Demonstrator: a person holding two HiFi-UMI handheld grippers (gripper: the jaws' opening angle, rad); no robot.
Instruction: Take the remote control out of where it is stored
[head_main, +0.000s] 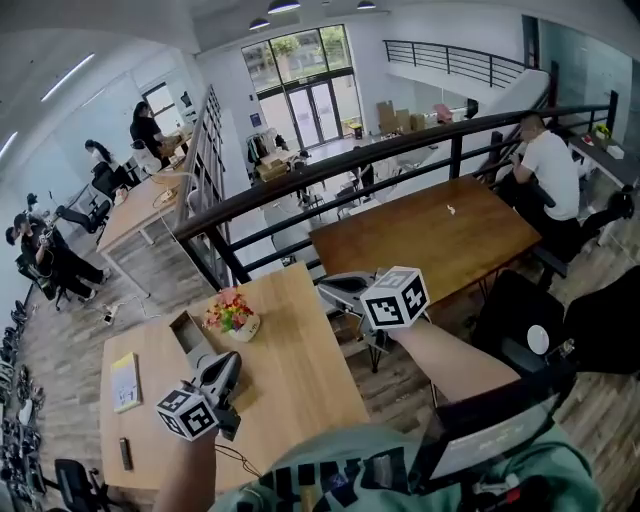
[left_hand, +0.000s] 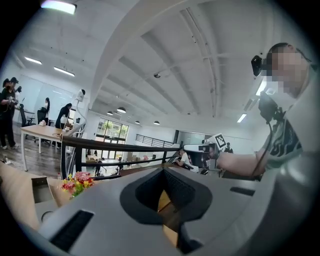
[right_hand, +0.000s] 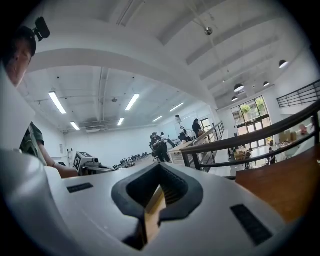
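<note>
The remote control (head_main: 125, 453) seems to be the slim, dark, oblong bar lying flat on the light wooden table (head_main: 300, 350). It is too small to show any buttons. It rests near the table's near-left corner, outside the open grey box (head_main: 187, 332), and nearer the person than a yellow book (head_main: 125, 381). The box stands just beside a small pot of pink and yellow flowers (head_main: 230, 313).

The left gripper (head_main: 227, 360) hangs over the table between the book and the flowers, well apart from the remote control. Its 2 jaws are together with nothing in them. The right gripper (head_main: 325, 288) is held by the table's far-right corner, below the black railing (head_main: 330, 168), and its jaws are also closed and empty. Both grippers point roughly level.
</note>
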